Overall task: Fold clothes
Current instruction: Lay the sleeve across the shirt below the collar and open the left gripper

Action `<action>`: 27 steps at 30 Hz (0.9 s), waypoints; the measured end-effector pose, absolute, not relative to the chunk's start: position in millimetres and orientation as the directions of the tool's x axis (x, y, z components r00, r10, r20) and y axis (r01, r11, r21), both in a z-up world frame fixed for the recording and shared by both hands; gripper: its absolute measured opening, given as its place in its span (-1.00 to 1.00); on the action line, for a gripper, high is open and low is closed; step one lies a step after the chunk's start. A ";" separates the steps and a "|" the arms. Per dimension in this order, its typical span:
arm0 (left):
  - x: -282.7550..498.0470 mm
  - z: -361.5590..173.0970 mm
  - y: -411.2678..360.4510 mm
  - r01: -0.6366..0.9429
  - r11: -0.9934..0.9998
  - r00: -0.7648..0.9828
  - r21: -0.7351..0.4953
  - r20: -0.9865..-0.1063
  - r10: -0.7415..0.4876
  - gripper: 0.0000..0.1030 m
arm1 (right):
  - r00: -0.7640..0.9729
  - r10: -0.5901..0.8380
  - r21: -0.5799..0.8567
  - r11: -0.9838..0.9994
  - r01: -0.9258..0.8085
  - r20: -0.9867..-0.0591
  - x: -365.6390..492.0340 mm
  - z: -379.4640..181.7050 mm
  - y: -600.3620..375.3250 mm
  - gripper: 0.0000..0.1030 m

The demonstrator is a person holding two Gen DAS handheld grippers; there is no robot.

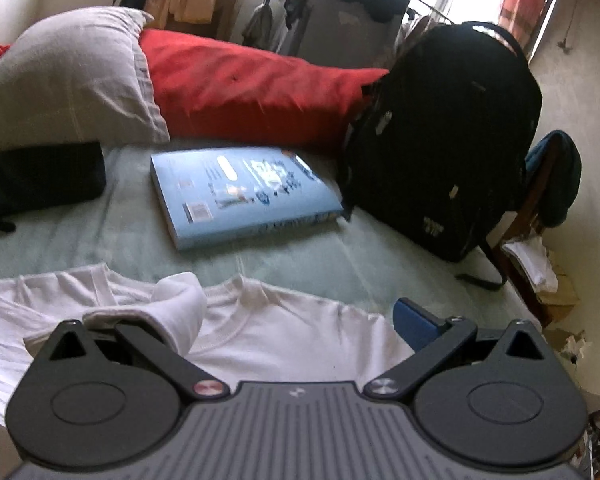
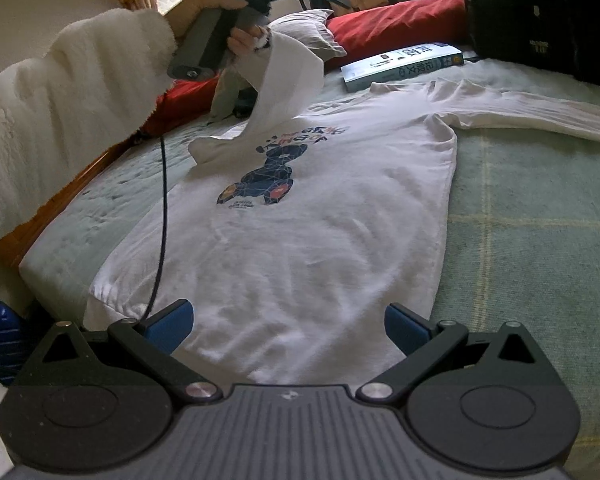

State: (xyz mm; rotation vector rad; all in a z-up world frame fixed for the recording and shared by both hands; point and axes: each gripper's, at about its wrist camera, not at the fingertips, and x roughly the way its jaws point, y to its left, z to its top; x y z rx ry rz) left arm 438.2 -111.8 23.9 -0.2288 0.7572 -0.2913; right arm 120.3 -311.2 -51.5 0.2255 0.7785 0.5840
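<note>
backpack (image 1: 448, 136), black and standing upright, is the only container here; its zips look shut and what is inside cannot be seen. it stands on the bed (image 2: 520, 216), at the far side of the white t-shirt (image 2: 300, 232), with a light blue book (image 1: 240, 192) lying flat just beside it and a red cushion (image 1: 252, 88) and a grey pillow (image 1: 68, 80) beyond the book.

the t-shirt lies face up on the pale green checked bed cover, its hem nearest the right gripper (image 2: 288, 326). a dark blue geometric print (image 2: 266, 178) with coloured lettering sits on the chest. one long sleeve stretches flat away from the body toward the backpack. the other sleeve (image 2: 284, 80) is lifted off the bed, hanging in a loose fold from the left gripper (image 1: 260, 316).

the left gripper's fingers stand wide apart, and the sleeve cloth is draped over one of them rather than pinched between them. the right gripper is spread open too, holding nothing, its blue pads (image 2: 168, 324) just above the hem.
</note>
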 end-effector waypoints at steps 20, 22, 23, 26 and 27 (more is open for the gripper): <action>400.9 -54.7 -116.6 0.281 0.855 0.441 -0.436 -0.733 -0.519 0.98 | 0.564 0.541 0.376 0.840 -0.391 -0.624 120.2 -52.2 -303.7 1.00; 394.5 -53.1 -105.1 0.270 0.844 0.451 -0.463 -0.714 -0.536 0.98 | 0.564 0.541 0.377 0.840 -0.389 -0.624 120.8 -52.3 -304.2 1.00; 393.4 -52.7 -99.9 0.260 0.846 0.461 -0.466 -0.710 -0.533 0.98 | 0.564 0.542 0.379 0.840 -0.388 -0.624 121.2 -52.6 -304.2 1.00; 399.6 -52.7 -88.0 0.205 0.857 0.499 -0.473 -0.702 -0.507 0.98 | 0.563 0.543 0.383 0.839 -0.386 -0.623 122.0 -52.7 -303.7 1.00; 403.3 -52.8 -84.7 0.182 0.857 0.512 -0.481 -0.698 -0.501 0.98 | 0.563 0.543 0.382 0.839 -0.386 -0.623 122.0 -52.6 -303.5 1.00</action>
